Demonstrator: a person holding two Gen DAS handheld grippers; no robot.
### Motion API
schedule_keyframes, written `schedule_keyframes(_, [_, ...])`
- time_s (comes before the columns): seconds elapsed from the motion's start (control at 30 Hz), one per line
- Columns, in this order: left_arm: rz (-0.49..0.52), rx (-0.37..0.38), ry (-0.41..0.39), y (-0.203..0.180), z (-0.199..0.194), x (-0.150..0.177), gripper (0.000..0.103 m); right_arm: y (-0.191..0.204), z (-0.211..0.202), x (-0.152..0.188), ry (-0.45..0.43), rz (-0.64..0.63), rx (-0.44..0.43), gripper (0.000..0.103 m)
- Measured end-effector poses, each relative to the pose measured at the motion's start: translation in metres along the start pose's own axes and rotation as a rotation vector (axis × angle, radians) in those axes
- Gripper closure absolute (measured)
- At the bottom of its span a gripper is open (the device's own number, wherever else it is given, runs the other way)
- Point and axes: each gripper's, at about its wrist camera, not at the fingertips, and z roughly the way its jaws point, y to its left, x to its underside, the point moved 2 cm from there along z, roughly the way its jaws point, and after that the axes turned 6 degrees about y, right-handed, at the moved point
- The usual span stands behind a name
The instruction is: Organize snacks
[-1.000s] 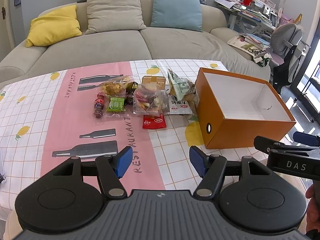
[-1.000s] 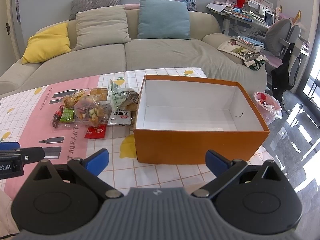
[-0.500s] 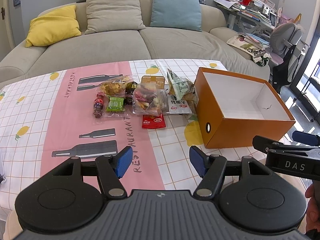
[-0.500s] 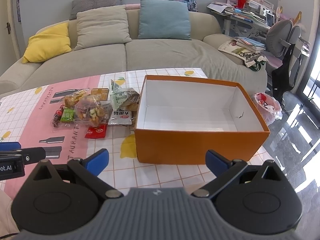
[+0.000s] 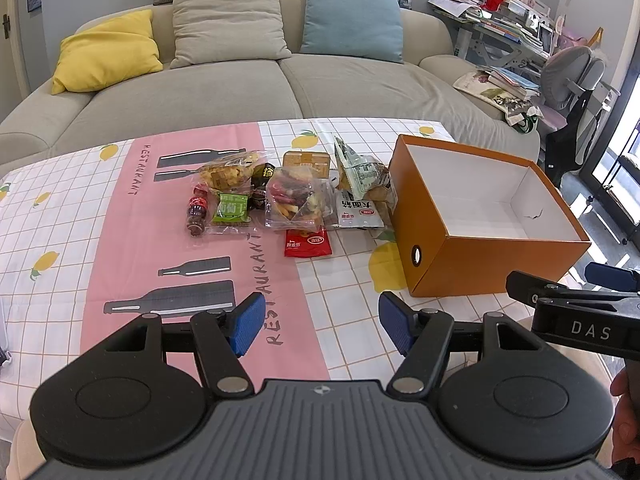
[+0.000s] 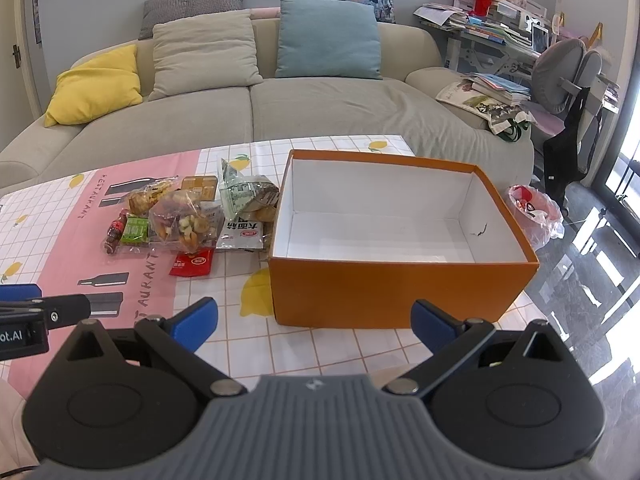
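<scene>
Both grippers, left [image 5: 322,322] and right [image 6: 314,322], have fingers apart and empty; take the red packet [image 5: 307,242] nearest ahead of your left fingers first, then the box [image 6: 396,280].

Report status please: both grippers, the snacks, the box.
Left gripper open, empty; right gripper open, empty. Snack pile untouched on table. Orange box empty beside it. Nothing in the way.
</scene>
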Motion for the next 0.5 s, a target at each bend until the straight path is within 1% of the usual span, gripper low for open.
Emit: schedule_keyframes(0.5, [0.0, 0.0, 0.0, -0.0001, 0.0, 0.0001, 0.026, -0.001, 0.0014, 0.0002, 0.007, 0.008, 0.0, 0.003])
